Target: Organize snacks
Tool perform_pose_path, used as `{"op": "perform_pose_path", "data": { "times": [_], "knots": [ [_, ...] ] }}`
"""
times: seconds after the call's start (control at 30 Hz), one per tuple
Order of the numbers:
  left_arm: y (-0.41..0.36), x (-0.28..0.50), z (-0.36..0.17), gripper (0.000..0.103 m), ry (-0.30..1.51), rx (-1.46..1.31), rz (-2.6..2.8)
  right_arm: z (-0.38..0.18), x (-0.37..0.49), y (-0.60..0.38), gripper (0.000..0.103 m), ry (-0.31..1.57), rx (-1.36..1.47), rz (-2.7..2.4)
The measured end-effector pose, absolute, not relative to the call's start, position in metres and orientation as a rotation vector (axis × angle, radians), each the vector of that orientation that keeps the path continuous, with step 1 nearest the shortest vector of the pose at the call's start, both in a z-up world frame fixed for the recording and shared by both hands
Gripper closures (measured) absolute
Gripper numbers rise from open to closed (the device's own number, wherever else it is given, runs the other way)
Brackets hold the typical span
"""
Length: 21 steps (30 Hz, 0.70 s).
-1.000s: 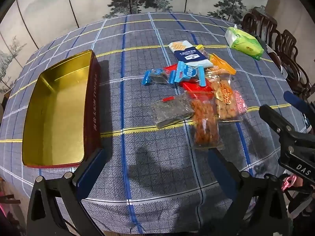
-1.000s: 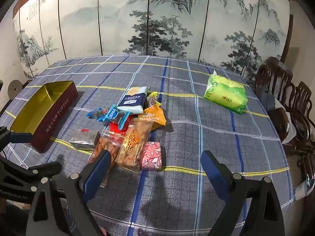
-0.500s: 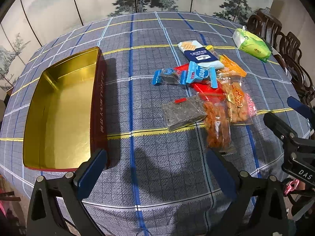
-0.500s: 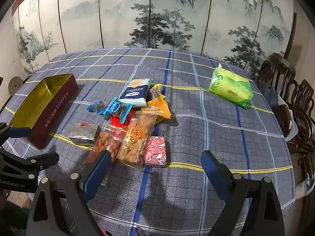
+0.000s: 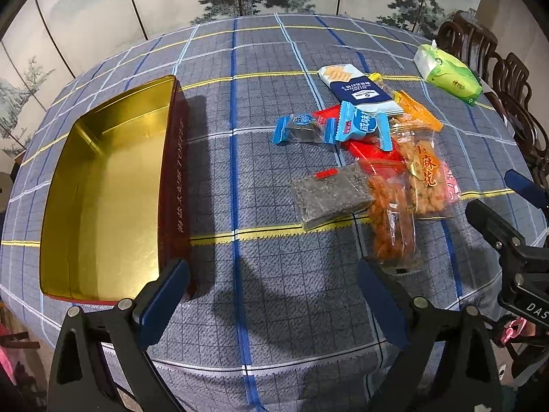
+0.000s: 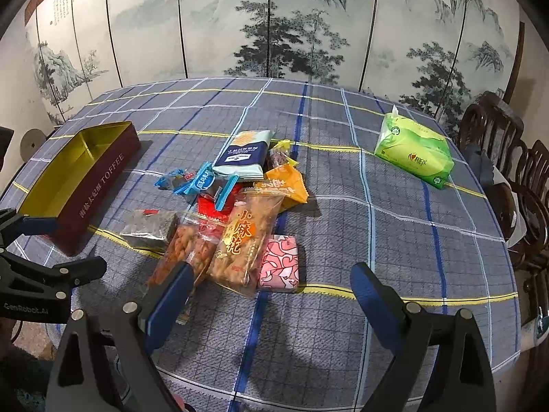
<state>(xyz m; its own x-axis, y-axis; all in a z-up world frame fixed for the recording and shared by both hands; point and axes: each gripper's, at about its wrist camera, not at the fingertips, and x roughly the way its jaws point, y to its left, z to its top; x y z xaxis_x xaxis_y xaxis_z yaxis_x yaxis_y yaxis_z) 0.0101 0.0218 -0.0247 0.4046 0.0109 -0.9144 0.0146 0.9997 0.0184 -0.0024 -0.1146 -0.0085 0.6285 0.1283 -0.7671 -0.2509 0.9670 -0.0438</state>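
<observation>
Gold-lined tin [image 5: 103,192] lengthwise away from camera, left of snacks [image 5: 363,158]

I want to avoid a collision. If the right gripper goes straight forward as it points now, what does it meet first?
Probably the pink packet, lying just ahead of the open right gripper, left of centre. Depth is unclear.

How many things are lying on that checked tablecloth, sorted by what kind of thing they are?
Snack packets in the pile: about 10, though overlaps make this uncertain
Open toffee tin: 1, nothing inside
Green tissue pack: 1
Total: about 12 things on the tablecloth
</observation>
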Motion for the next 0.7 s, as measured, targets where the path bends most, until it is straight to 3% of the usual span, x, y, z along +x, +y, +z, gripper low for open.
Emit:
{"op": "perform_pose_path", "data": {
  "times": [0.7],
  "knots": [
    [0.024, 0.021, -0.031, 0.008, 1.177, 0.008, -0.012, -0.01, 0.006, -0.112, 0.009, 0.879, -0.135, 0.231]
  ]
}}
